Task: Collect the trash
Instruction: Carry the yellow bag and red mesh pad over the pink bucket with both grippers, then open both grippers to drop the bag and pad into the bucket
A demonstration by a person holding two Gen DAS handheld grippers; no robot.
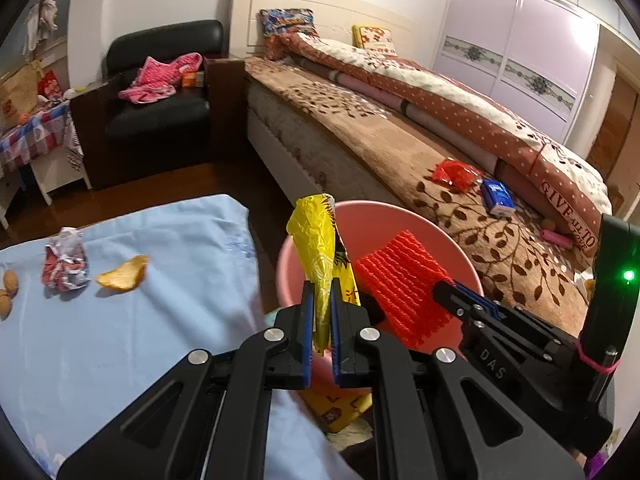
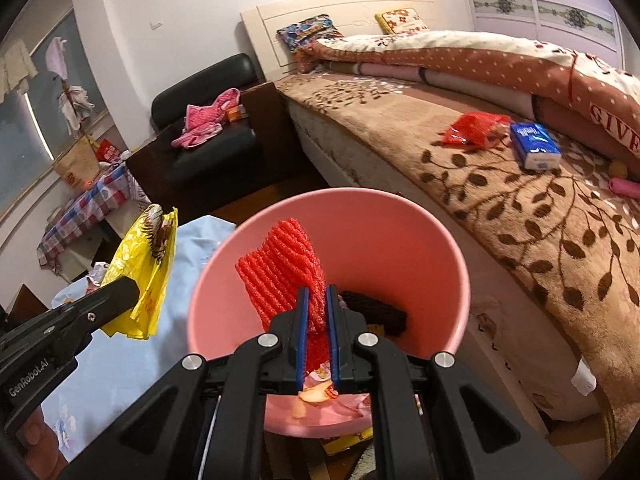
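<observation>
My left gripper (image 1: 321, 286) is shut on a crumpled yellow wrapper (image 1: 316, 236) and holds it upright beside the left rim of the pink bin (image 1: 404, 216). My right gripper (image 2: 316, 292) is shut on a red foam net (image 2: 286, 268) and holds it over the open bin (image 2: 436, 236); it also shows in the left wrist view (image 1: 404, 284). Scraps and a dark object (image 2: 376, 312) lie in the bin. In the right wrist view the left gripper with the yellow wrapper (image 2: 144, 264) is left of the bin.
On the light blue cloth (image 1: 140, 340) lie a crumpled red and silver wrapper (image 1: 64, 264), an orange peel (image 1: 122, 274) and nuts (image 1: 10, 280). On the bed's brown blanket (image 2: 520, 216) lie a red net bag (image 2: 474, 128) and a blue tissue pack (image 2: 534, 144). A black armchair (image 1: 160, 108) stands behind.
</observation>
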